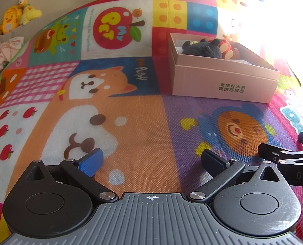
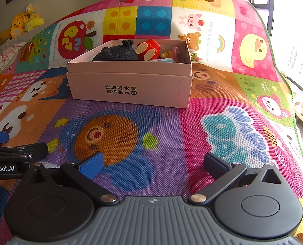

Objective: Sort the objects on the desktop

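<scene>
Both tools sit low over the near part of the cartoon play mat (image 2: 131, 143) with nothing in them. The left gripper (image 1: 151, 161) has its 2 fingers spread wide and empty above the orange puppy panel, and the right gripper (image 2: 153, 163) is spread just as wide and empty above the purple bear panel. They are close side by side; each shows at the edge of the other's camera.

The things being sorted look to be already in the pink cardboard box (image 2: 131, 85), which stands farther off on the mat, toward the middle. Inside it I can make out a dark grey plush toy (image 2: 116, 54), a red figure with round cream-coloured soles (image 2: 148, 50) to its right, and some small yellow and pink pieces (image 2: 172, 54) against the right wall that I can't name. No loose object shows on the mat in either view, so I'd judge the sorting is at or near its end.

The risks I see are few. The box is light card with no lid on, so a gripper reaching in carelessly could catch the near rim and shove or tip it. The plush rises above the rim and could be dragged out by a finger. With the 2 tools this close, they could knock together. Glare from the window on the right washes out that side, so something lying there could be missed.
</scene>
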### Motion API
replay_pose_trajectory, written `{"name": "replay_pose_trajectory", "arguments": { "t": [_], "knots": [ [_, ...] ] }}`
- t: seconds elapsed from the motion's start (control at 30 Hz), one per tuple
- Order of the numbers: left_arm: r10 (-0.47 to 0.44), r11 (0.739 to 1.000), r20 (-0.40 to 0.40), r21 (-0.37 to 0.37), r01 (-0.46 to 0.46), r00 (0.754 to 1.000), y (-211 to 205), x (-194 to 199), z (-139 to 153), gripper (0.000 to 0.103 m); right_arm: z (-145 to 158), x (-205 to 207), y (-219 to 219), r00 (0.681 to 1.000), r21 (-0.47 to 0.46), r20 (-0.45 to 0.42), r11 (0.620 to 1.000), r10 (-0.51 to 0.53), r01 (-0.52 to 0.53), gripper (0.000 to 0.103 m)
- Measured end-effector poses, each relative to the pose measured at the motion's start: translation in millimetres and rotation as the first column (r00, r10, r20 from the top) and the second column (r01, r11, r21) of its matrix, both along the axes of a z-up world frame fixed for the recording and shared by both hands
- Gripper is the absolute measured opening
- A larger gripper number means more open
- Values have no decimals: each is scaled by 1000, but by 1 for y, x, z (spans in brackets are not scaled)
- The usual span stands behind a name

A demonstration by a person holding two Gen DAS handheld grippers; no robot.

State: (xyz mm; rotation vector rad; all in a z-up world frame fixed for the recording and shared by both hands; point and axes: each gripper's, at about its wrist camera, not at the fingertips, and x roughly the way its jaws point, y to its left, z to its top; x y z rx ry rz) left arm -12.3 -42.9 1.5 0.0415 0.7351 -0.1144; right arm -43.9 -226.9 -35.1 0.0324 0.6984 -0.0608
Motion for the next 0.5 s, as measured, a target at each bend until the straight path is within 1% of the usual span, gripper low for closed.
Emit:
{"name": "replay_pose_trajectory", "arguments": {
  "t": [0.5],
  "knots": [
    [-6,1000,-16,-12,6,1000,3,2,2,103,0,0,1,1000,0,0,1000,0,0,103]
  ]
}}
